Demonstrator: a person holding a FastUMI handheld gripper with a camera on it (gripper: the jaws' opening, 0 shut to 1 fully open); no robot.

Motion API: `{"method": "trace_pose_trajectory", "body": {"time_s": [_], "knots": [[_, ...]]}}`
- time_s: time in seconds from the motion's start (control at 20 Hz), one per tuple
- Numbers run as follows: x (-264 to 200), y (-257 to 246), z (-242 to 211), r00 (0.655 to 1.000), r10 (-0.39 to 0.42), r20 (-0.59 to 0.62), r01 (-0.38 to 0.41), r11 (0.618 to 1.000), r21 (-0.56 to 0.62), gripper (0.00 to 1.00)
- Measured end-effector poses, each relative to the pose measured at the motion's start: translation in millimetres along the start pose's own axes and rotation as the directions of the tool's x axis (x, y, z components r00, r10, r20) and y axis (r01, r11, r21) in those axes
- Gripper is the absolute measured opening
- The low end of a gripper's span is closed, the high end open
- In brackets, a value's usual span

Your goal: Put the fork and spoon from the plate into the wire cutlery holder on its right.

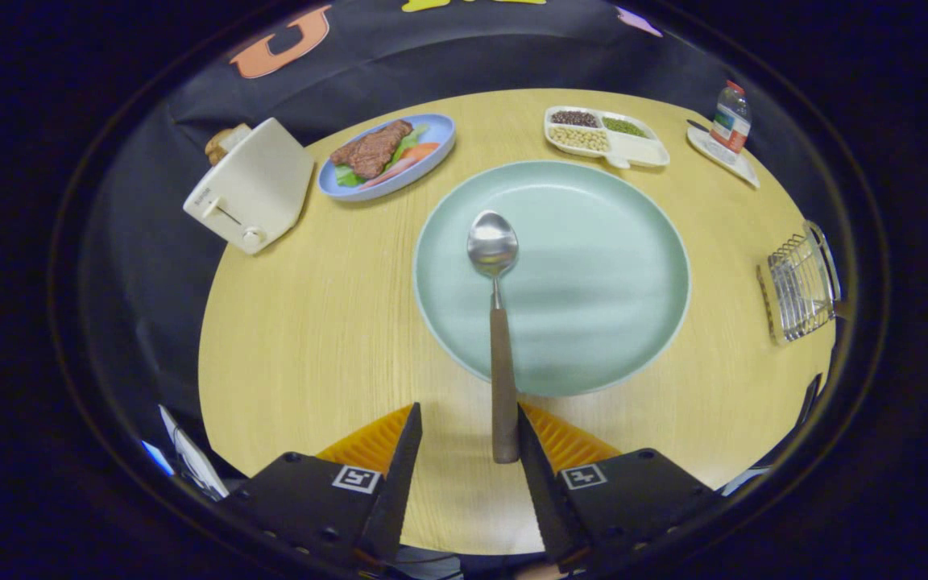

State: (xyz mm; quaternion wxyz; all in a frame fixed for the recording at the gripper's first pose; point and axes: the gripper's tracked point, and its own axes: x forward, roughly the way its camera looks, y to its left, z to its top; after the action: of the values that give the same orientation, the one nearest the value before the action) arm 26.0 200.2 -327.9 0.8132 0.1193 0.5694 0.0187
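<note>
A pale green plate (593, 266) sits mid-table, beyond my fingers. A spoon (499, 322) with a metal bowl and a brown handle rests with its bowl on the plate's left half. Its handle runs back over the plate's near rim and ends between my fingers, right beside the right one. My gripper (468, 412) is open, with the left finger well apart from the handle. The wire cutlery holder (798, 286) stands to the right of the plate near the table's edge.
A cream toaster (250, 189) stands at the table's far left. A blue plate of meat and vegetables (387, 155) lies beside it. At the far right are a divided tray of beans (605, 135) and a small bottle (731, 117) on a white dish.
</note>
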Motion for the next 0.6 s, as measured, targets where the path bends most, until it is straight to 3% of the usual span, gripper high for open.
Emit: {"method": "trace_pose_trajectory", "body": {"time_s": [0.35,0.4,0.45,0.6], "knots": [[2,0,6,0.999,-0.021,0.048,0.021,1.000,-0.002,0.16],[1,-8,6,0.997,-0.045,0.067,0.046,0.999,-0.022,0.16],[-3,-3,8,0.997,-0.019,0.081,0.022,0.999,-0.033,0.08],[-7,-9,7,0.993,-0.032,0.115,0.039,0.997,-0.060,0.08]]}}
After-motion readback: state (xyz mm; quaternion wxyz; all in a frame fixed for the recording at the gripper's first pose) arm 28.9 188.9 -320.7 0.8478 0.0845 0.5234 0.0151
